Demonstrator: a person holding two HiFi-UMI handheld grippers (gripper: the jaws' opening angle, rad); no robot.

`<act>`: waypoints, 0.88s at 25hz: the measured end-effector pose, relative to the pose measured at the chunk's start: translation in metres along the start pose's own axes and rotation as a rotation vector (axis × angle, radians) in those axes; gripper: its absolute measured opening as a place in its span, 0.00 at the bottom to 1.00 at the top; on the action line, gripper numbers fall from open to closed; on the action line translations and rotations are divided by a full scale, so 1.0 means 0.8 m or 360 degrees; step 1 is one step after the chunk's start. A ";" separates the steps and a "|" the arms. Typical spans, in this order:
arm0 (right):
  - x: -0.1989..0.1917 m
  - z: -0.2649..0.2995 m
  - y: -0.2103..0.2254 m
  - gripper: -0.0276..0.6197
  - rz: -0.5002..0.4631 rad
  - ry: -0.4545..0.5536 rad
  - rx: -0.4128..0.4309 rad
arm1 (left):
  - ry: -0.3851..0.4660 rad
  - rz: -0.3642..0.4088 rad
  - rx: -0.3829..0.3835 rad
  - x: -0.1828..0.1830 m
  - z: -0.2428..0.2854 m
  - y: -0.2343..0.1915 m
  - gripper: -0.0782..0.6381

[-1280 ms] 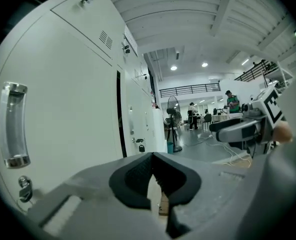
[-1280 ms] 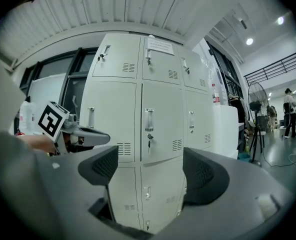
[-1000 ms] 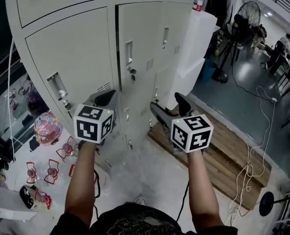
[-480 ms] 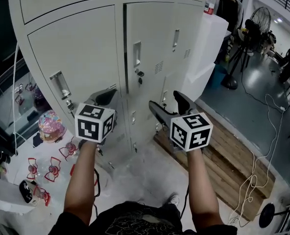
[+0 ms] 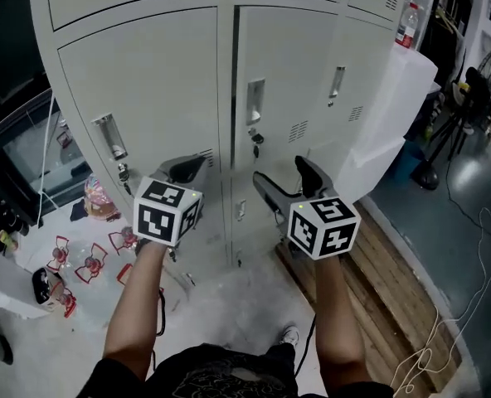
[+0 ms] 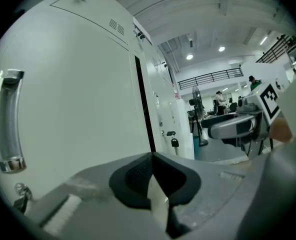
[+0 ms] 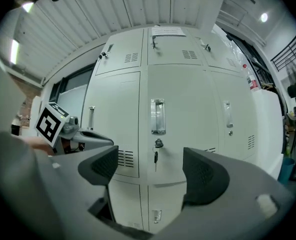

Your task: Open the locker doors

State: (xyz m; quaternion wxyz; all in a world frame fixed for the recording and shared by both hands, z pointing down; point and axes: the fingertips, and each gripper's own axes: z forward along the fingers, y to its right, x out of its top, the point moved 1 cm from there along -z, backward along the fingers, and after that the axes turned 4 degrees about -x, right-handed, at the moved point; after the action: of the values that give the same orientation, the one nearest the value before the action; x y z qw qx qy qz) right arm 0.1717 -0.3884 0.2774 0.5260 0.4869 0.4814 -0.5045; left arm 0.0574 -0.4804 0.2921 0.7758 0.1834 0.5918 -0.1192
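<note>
Pale grey lockers (image 5: 162, 81) stand in front of me. The middle door (image 5: 287, 73) has a recessed handle (image 5: 255, 102) with a key (image 5: 256, 146) hanging in the lock under it, and a dark gap runs down its left edge. The left door's handle (image 5: 113, 137) is nearer my left gripper (image 5: 187, 171), which is shut with nothing between its jaws and held short of the doors. My right gripper (image 5: 283, 181) is open and empty, facing the middle door's handle (image 7: 158, 116) and key (image 7: 156, 156) from some distance. The left gripper view shows the left handle (image 6: 10, 121) beside shut jaws.
A white box (image 5: 386, 114) with a bottle (image 5: 408, 23) on top stands to the right of the lockers. A wooden pallet (image 5: 386, 288) lies at the lower right. Small toys (image 5: 84, 264) lie scattered on the floor at the left. A fan (image 5: 469, 81) stands at the far right.
The lockers have slid rightward and lower in the head view as it turned left. Both grippers keep about the same pose, left shut, right open.
</note>
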 end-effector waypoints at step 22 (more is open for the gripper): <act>0.060 0.091 -0.015 0.65 -0.0063 0.0035 0.0723 | -0.0092 -0.0132 0.0565 0.027 -0.007 -0.016 0.11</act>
State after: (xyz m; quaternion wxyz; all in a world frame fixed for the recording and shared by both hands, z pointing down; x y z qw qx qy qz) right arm 0.1621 -0.4643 0.2338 0.3877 0.5888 0.3707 -0.6047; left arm 0.0530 -0.4884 0.2683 0.7423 0.2895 0.5460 -0.2589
